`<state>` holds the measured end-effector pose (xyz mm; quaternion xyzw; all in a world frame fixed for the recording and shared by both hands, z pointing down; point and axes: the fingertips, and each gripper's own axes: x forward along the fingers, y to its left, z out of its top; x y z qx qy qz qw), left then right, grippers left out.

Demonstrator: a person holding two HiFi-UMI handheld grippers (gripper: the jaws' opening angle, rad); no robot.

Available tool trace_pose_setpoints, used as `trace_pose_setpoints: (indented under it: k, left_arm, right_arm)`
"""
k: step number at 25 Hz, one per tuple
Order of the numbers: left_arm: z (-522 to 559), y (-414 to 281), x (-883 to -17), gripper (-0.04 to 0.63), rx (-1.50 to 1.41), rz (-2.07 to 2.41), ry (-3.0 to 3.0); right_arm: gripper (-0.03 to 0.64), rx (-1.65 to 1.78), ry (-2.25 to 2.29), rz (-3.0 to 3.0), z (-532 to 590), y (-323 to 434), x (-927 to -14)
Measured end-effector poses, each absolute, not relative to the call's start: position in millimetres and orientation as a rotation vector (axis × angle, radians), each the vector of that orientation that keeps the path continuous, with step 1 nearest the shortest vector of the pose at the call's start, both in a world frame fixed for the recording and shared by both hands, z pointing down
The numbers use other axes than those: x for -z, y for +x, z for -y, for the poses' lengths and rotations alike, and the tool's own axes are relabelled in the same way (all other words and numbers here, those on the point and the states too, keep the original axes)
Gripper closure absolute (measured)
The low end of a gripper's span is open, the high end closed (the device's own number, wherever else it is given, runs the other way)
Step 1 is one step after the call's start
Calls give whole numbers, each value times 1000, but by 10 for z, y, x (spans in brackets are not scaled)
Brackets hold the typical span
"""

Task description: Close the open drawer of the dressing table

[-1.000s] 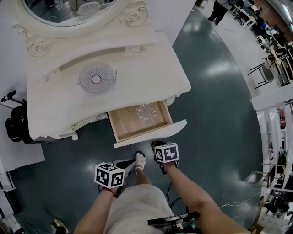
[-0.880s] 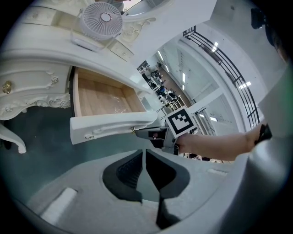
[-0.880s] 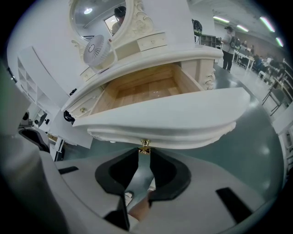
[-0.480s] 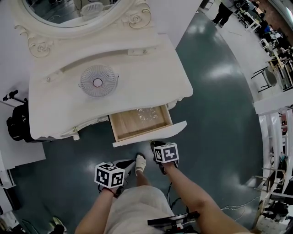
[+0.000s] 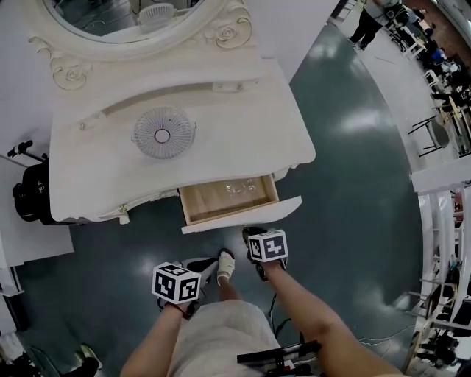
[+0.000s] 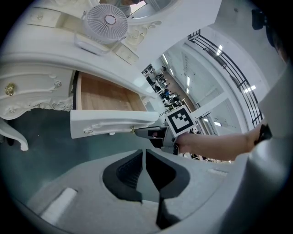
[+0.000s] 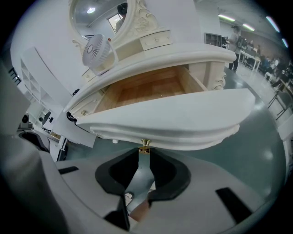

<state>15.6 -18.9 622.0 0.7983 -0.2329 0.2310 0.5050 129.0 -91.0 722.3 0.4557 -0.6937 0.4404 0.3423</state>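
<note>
Drawer (image 5: 228, 197): stands partly pulled out of the front right of the dressing table (image 5: 243, 125), its pale wood floor showing.
Drawer contents: something clear and crinkled (image 5: 239, 186) lies toward the back; I cannot tell what it is.
Drawer front (image 5: 243, 215): a curved white panel, the part nearest the person, carrying a small gold knob (image 7: 145, 145) on its outer face.
Right gripper (image 7: 144, 154): angled down at the drawer front, its jaws set narrow with the tips closed on either side of the gold knob.
Left gripper (image 6: 143, 155): held lower and to the left, apart from the table, jaws drawn together to a thin slit with nothing between them.
Tabletop: white and bare apart from a small round fan (image 5: 163, 134) standing left of centre, behind the drawer.
Mirror (image 5: 132, 18): oval, in a carved white frame, rising at the back of the table.
Person: bare legs and feet stand just before the drawer front.
Floor (image 5: 353, 184): dark, glossy grey-green.
Beside the table: a black object (image 5: 29, 195) rests against its left end.
</note>
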Motion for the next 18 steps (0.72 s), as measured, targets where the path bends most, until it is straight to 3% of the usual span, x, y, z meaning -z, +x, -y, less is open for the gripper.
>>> trace_pose_setpoints:
  k: [18]
  left_arm:
    - [99,275,-6222,565,-521,619,1898]
  right_arm:
    - [532,-1117,1144,1838,989,1299,-7183]
